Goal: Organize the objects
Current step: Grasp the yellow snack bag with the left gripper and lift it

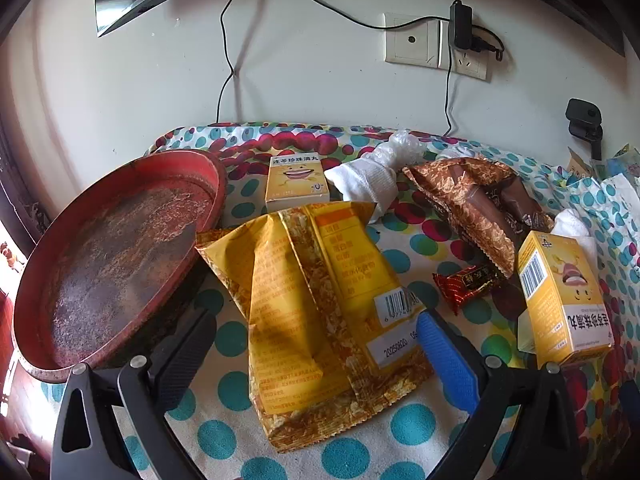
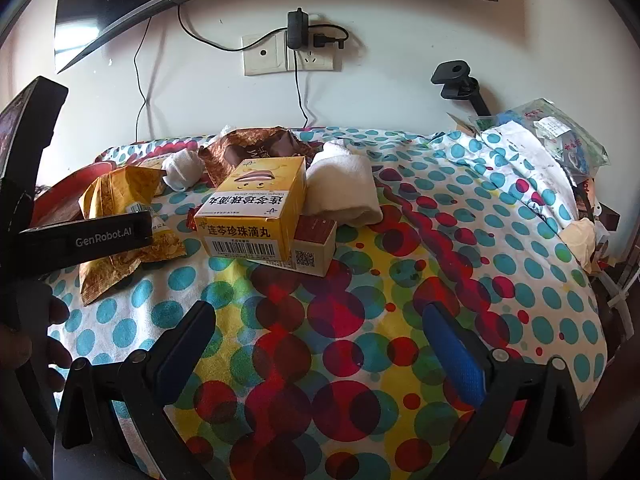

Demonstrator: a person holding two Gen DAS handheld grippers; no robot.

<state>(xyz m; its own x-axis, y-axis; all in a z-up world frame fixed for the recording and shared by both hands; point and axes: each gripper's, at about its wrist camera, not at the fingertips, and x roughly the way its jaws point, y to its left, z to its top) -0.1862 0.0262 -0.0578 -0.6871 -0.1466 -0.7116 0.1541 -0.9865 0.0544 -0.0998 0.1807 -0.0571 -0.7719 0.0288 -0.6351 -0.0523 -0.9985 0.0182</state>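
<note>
Yellow snack bag (image 1: 320, 312) between spread left gripper (image 1: 316, 344) fingers, untouched

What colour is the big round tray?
The round tray is red, worn dark and rusty-looking inside. The left wrist view shows it best.

A counter against the wall is draped in a polka-dot cloth (image 2: 400, 280). At its left edge sits a worn red tray (image 1: 116, 256), with a yellow snack bag (image 1: 320, 300) just beside it. Toward the back edge lie a small yellow box (image 1: 297, 180), a rolled white cloth (image 1: 368, 180) and a brown wrapper (image 1: 472, 204). Nearer the middle, a second yellow box (image 2: 256, 216) rests partly on a brown-and-cream box (image 2: 316, 248), with a folded white towel (image 2: 344, 192) touching them and a red candy (image 1: 464, 284) near the wrapper.
</note>
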